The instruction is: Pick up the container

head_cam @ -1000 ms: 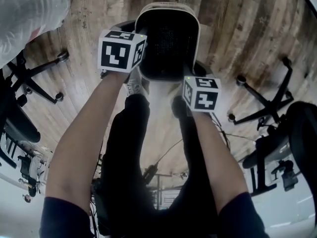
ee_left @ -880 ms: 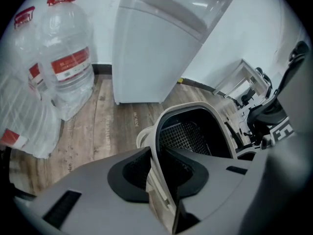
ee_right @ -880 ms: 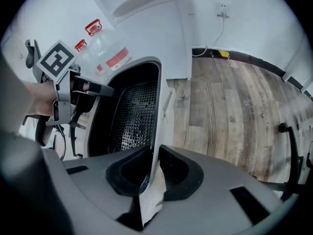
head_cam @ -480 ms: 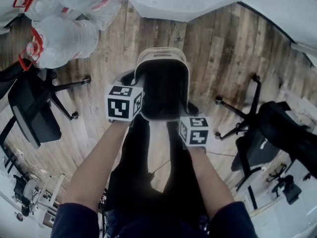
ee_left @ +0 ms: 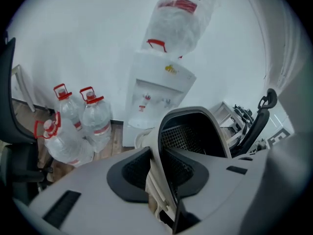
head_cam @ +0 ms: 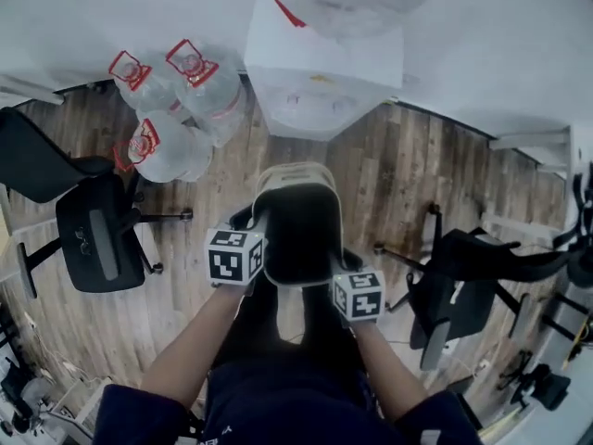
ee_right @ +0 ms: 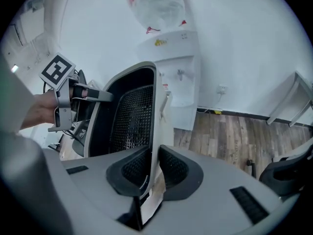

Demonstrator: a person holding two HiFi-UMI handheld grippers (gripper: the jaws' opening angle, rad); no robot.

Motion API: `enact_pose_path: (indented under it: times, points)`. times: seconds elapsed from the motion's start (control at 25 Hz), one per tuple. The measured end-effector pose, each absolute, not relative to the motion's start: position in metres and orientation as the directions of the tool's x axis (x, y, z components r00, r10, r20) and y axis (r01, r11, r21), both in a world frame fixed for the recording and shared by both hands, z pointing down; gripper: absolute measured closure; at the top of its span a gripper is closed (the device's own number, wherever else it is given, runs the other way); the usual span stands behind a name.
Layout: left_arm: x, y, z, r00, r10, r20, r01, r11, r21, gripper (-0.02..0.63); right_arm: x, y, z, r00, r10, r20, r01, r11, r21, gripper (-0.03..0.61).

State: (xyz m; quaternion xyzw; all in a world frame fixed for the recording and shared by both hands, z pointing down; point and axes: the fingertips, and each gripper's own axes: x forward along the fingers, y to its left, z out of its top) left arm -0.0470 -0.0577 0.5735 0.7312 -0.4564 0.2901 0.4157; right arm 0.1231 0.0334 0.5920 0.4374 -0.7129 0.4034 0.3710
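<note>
Container (head_cam: 298,213), cream shell with black mesh liner, hangs in the air in front of the person's body, mouth up toward the head camera, long axis running straight away from the person, clear of the floor as far as I can judge; it sits between the 2 tools, so neither hand is nearer. Left gripper (ee_left: 159,168) is clamped on the left rim wall, 1 pad inside against the mesh and 1 outside; right gripper (ee_right: 152,168) bites the right rim wall the same way. Both grips sit at the near end, so the far end is unsupported and could dip if either pinch slackens. Around: white wall (head_cam: 482,35), wood floor (head_cam: 417,174), water dispenser (head_cam: 324,72) straight ahead, 2 office chairs (head_cam: 97,235) either side, water bottles (head_cam: 176,109) ahead left
</note>
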Motion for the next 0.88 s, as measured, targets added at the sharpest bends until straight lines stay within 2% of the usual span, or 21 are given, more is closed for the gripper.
enact_pose_path:
  times: [0.36, 0.88]
  points:
    - [-0.067, -0.041, 0.448, 0.424, -0.517, 0.744, -0.905, -0.221, 0.363, 0.506, 0.109, 0.037, 0.469, -0.355, -0.374, 0.857, -0.899, 0.387, -0.204, 0.512]
    - [-0.064, -0.049, 0.367, 0.459, -0.606, 0.650, -0.887, -0.268, 0.376, 0.508, 0.109, 0.036, 0.400, -0.326, -0.493, 0.807, -0.924, 0.345, -0.163, 0.514]
